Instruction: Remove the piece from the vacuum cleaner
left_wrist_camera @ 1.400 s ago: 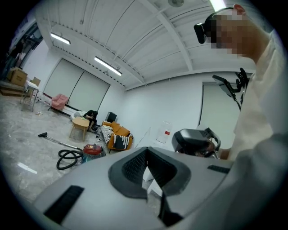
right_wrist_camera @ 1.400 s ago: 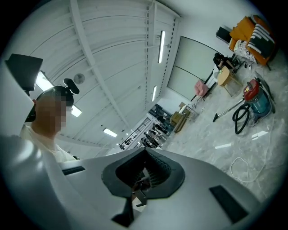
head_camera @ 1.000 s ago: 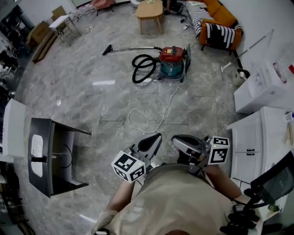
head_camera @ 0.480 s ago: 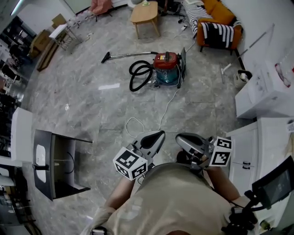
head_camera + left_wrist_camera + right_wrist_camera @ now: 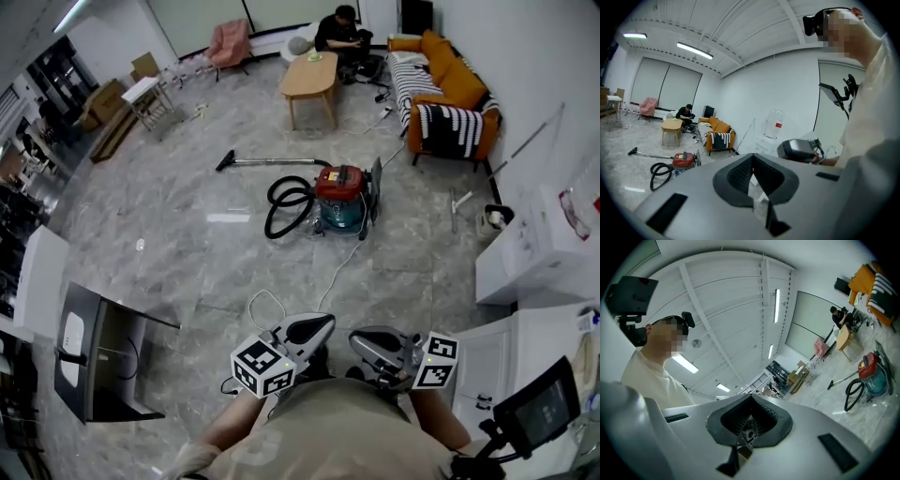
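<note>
**Approach stage: vacuum out of reach, both grippers shut and empty**

The red-lidded, teal-bodied canister vacuum cleaner [image 5: 342, 199] sat mid-room on the grey marble-look floor [image 5: 169, 253], well ahead of the person. A black coiled hose [image 5: 273, 208] lay against its left side. A thin metal wand with a black floor nozzle [image 5: 277, 160] lay just behind the vacuum, running left. A white power cord [image 5: 339, 271] trailed from the vacuum toward the person and looped near their feet. Couldn't tell which piece was meant to come off; hose or wand seemed likely.

The left gripper [image 5: 323, 323] and right gripper [image 5: 358, 339] were tucked close to the person's chest, well short of the vacuum. Jaws were fully together on both, nothing between them. Looked like a carry posture for walking up, not a reach.

Beyond the vacuum stood a light wooden coffee table [image 5: 309, 77] and an orange sofa [image 5: 448, 89].

Risk: the cord loop lay on the walking line.
</note>
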The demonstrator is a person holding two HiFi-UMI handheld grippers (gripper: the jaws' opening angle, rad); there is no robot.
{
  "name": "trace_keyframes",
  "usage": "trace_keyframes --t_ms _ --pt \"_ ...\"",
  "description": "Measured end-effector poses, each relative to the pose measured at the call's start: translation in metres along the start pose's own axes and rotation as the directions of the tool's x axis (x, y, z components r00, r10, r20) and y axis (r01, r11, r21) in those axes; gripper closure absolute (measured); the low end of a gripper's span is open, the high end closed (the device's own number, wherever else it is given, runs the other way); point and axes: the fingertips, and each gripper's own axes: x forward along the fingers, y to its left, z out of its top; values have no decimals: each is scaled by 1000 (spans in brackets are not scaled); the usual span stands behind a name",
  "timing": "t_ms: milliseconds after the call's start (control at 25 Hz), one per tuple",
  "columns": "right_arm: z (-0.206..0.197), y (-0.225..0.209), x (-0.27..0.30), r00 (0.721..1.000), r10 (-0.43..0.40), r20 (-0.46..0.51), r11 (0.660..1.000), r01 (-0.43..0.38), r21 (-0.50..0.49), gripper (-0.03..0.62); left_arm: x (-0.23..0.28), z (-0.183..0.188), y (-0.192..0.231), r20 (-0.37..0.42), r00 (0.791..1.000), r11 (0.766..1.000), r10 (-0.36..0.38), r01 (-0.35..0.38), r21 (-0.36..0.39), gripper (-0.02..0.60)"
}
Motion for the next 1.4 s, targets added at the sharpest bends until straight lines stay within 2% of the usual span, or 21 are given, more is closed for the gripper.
trace_keyframes --t_ms 200,320,440,640,840,1040,1200,1280,1400 --pt "12 -10 -3 1000 -25 1 999 26 -39 592 17 16 6 40 998 999 -51 50 14 578" --pt "14 -18 1 998 -62 -13 997 61 -55 592 23 19 18 36 998 998 -61 59 36 578" --pt "19 -33 9 994 -105 -12 993 104 -56 592 24 22 38 46 997 998 -64 63 22 578" --pt "39 -81 51 989 -138 -52 990 137 -27 592 30 38 104 67 996 998 -56 57 -12 578" --pt "52 -122 116 974 -205 -100 978 199 -67 592 26 59 175 79 992 995 -95 97 -19 578" --pt "47 -127 160 972 -147 -182 983 123 -134 592 -5 82 198 121 992 999 -32 28 37 578" --pt "42 -153 201 961 -97 -257 982 51 -181 592 -27 77 245 152 987 998 50 -53 19 578" --pt "41 -167 219 954 -116 -275 977 60 -204 592 -31 70 269 151 987 999 52 -51 -15 578" --pt "47 -174 231 950 -160 -266 971 104 -214 592 -33 70 283 149 989 999 22 -16 -37 578"
